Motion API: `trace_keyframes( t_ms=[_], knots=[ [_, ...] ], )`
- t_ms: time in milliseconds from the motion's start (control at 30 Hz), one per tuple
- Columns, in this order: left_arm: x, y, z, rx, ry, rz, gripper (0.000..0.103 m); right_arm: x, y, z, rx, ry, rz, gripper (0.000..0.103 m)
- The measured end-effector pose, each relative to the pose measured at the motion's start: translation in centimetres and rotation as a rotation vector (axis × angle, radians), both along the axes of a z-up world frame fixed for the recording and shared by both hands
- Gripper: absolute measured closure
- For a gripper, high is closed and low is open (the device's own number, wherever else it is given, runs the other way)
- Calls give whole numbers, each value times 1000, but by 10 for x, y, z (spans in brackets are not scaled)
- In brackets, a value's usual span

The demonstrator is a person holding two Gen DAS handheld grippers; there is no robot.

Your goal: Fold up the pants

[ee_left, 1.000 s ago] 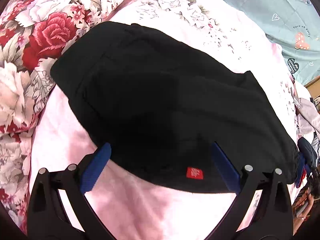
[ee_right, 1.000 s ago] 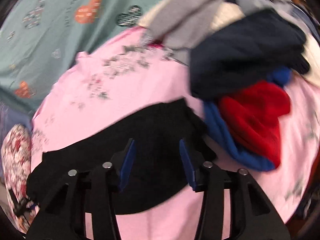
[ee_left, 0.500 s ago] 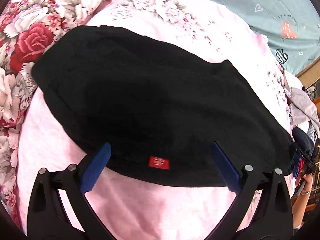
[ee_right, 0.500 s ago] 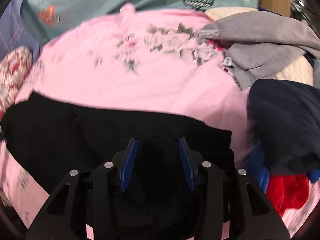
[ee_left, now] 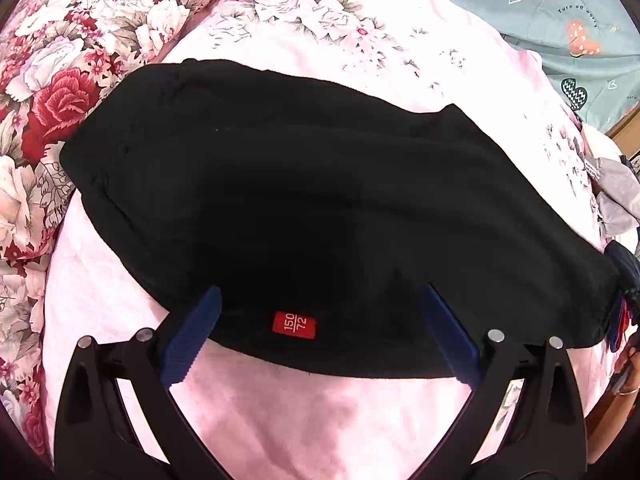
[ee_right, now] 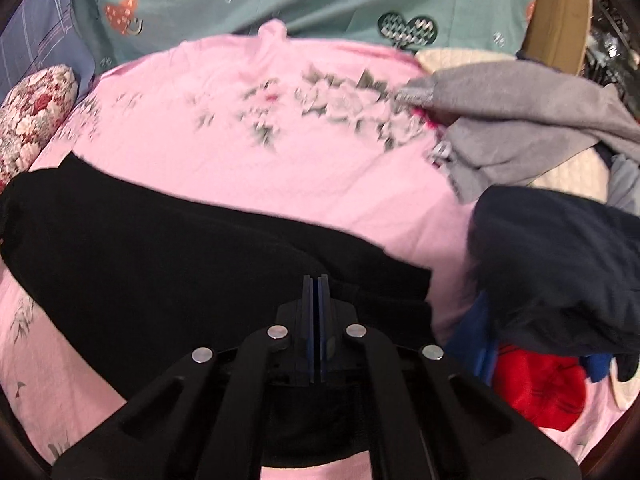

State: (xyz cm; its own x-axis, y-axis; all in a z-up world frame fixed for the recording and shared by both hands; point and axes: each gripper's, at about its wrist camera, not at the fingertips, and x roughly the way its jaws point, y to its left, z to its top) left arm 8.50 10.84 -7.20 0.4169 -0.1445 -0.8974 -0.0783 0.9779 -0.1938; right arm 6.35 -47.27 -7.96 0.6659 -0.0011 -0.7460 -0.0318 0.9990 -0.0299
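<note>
The pants (ee_left: pixel 320 208) lie lengthwise across the bed (ee_left: pixel 320 420); the right gripper (ee_right: pixel 316 280) pinches one end, and the left gripper (ee_left: pixel 320 300) gapes over the near edge.

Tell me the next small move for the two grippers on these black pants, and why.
Probably close the left gripper on the pants' near edge by the red size tag. Its jaws are wide open over the black pants, while the right gripper is already shut at the other end, so both ends could then lift together.
</note>
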Motion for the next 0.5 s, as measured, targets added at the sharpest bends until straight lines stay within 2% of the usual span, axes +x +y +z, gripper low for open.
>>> trace_keyframes(
  t_ms=[100,200,267,333,367,433,500],
  knots=[
    [0,1,7,6,-28,22,3,7,-2,16,1,-54,-32,102],
    [-3,2,12,23,-55,36,3,22,-5,12,7,-66,-82,102],
    [-2,1,10,26,-44,30,3,36,-6,-6,-14,-22,-109,102],
    [0,2,5,32,-18,41,4,56,-10,-36,-52,89,-150,101],
    [-1,3,5,19,-12,40,4,63,-12,-47,-55,146,-156,97],
    [-4,3,8,1,-26,33,4,62,-11,-37,-35,152,-200,95],
    [-7,2,14,19,-48,21,4,49,-10,-17,-32,87,-245,76]
  ],
)
